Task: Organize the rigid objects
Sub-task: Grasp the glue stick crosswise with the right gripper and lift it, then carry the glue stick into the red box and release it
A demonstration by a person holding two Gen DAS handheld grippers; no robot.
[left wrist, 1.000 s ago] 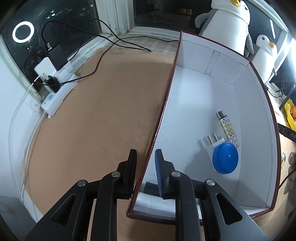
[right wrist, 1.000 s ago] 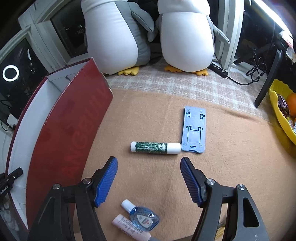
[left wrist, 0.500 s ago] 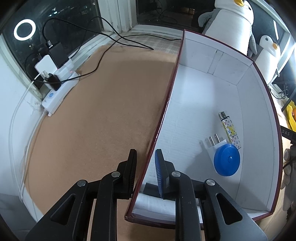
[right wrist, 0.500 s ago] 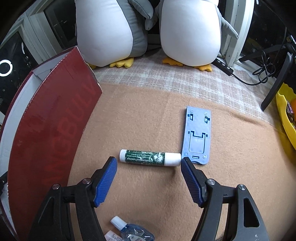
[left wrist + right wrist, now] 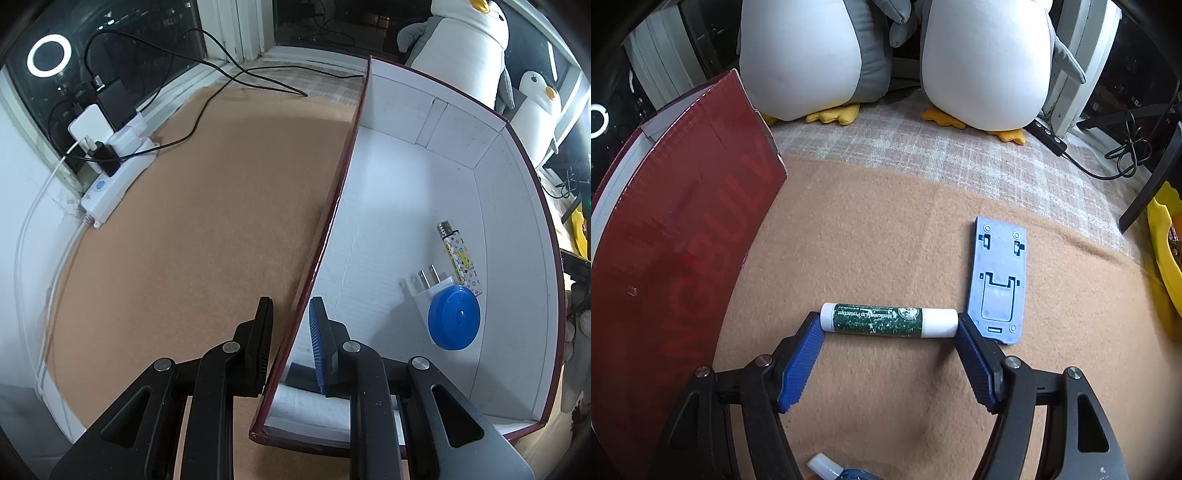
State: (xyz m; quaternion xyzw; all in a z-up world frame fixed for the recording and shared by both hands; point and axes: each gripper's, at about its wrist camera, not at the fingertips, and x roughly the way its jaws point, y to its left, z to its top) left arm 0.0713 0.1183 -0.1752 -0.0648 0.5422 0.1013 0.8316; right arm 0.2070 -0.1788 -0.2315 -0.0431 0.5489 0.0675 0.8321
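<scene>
A red box with a white inside point(image 5: 388, 206) holds a patterned lighter point(image 5: 460, 256), a white plug point(image 5: 430, 290) and a blue round case point(image 5: 454, 317). My left gripper point(image 5: 291, 325) straddles the box's left wall, one finger outside and one inside, nearly shut on it. In the right wrist view my right gripper point(image 5: 888, 326) is open, its fingertips at either end of a green and white lip balm tube point(image 5: 888, 319) lying on the tan blanket. A blue phone stand point(image 5: 997, 280) lies flat just right of the tube. The box's red outside point(image 5: 676, 236) stands at the left.
Two plush penguins point(image 5: 894, 55) sit at the back. A small clear bottle point(image 5: 831, 469) lies near the bottom edge. A yellow bowl point(image 5: 1167, 243) is at the far right. A white power strip with plugs and cables point(image 5: 114, 158) lies left of the box.
My right gripper has moved forward and down, so the lip balm tube now lies between its fingertips. The left gripper keeps its place on the box wall.
</scene>
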